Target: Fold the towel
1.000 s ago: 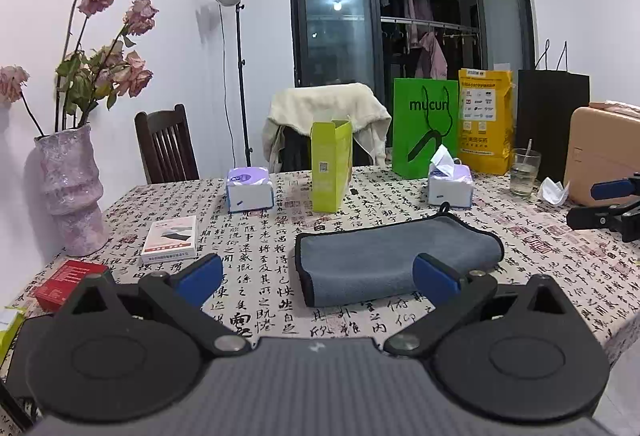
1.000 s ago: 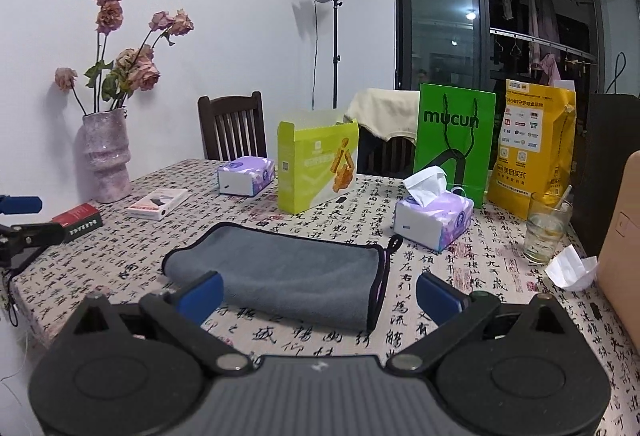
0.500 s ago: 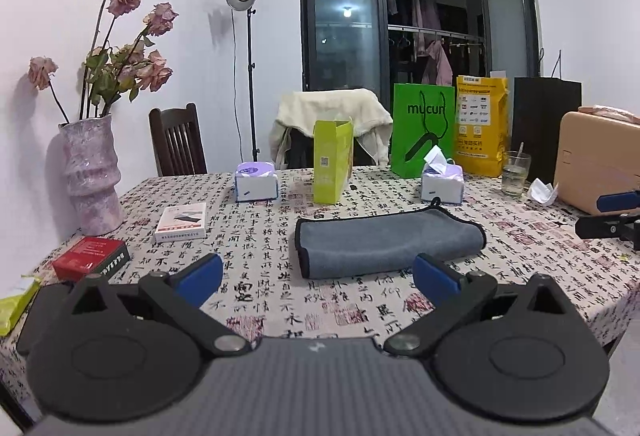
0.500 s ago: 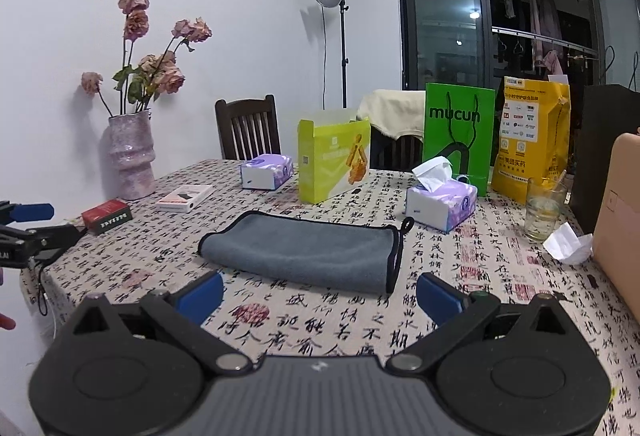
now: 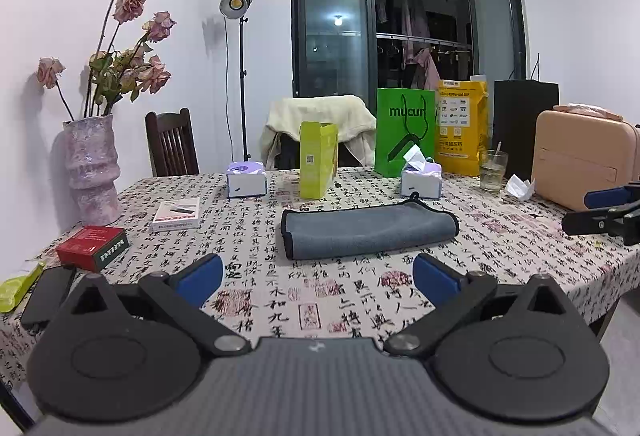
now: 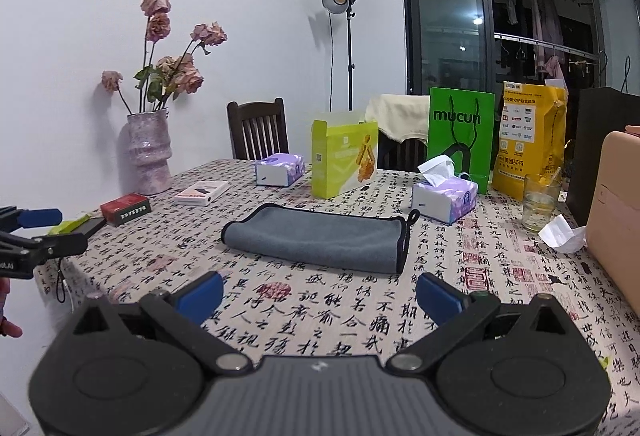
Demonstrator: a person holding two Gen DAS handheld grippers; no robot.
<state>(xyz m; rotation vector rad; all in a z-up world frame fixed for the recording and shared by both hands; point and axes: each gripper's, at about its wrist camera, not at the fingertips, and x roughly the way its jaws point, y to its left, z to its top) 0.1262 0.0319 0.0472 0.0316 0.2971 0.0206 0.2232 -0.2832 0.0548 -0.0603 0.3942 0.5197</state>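
Black phone [image 5: 48,298] clearer leftward

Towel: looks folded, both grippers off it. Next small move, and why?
Probably none beyond parking both grippers. The grey towel lies on the table as a flat folded bundle with edges lined up. Left gripper and right gripper are open, empty, short of it. The fold looks done.

The towel [image 5: 370,230] was soft matt grey cloth with dark edging. The tablecloth [image 5: 304,300] was printed fabric. The vase [image 5: 91,165] looked rough and mottled. The chair [image 5: 171,143] was dark wood. The bag [image 5: 405,131] was smooth green paper. The glass [image 5: 493,171] was clear. Gripper fingers [image 5: 200,274] were matt black plastic with blue pads.
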